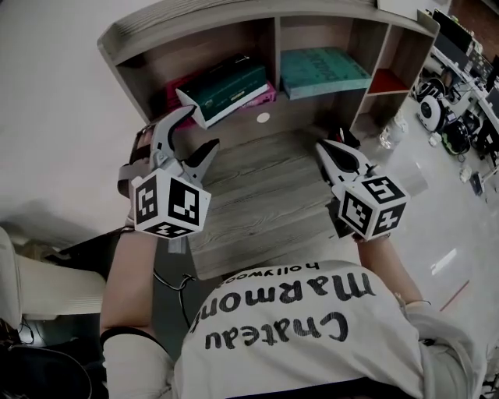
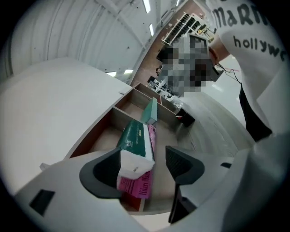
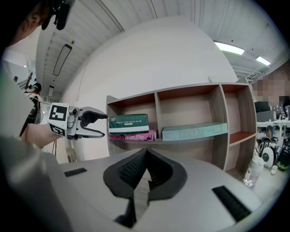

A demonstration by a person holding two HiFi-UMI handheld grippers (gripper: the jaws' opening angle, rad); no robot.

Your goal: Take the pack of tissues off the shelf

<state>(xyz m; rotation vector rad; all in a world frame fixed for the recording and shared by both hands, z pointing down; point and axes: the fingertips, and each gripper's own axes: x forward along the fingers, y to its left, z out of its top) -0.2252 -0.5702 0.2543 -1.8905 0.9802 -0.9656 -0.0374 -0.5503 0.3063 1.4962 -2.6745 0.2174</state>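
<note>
- White wall backs a wood-grain desk; on the desk stands an open-fronted shelf with three compartments in a row
- Left compartment holds the green pack of tissues, lying flat on a pink pack; the green one sits askew with its white end at the shelf front, which I judge gives me an edge to bite on
- Middle compartment holds a pale teal box, also lying flat; the right compartment, with its red floor, looks empty as far as I can see
- I have my left gripper at the mouth of the left compartment, tongs spread wide; in the left gripper view the pack's white end stands between them, close against one pad and clear of the other, so nothing is clamped
- From the right gripper view one left tong sits above the other, level with the green pack; I read that as lining up across its thin side, so a squeeze takes it and leaves the pink pack behind
- I hold my right gripper over the desk, well apart from the shelf, tongs pressed together on nothing; I judge it parked out of the way
- Nothing is off the shelf yet; the grasp is the step in hand
</note>
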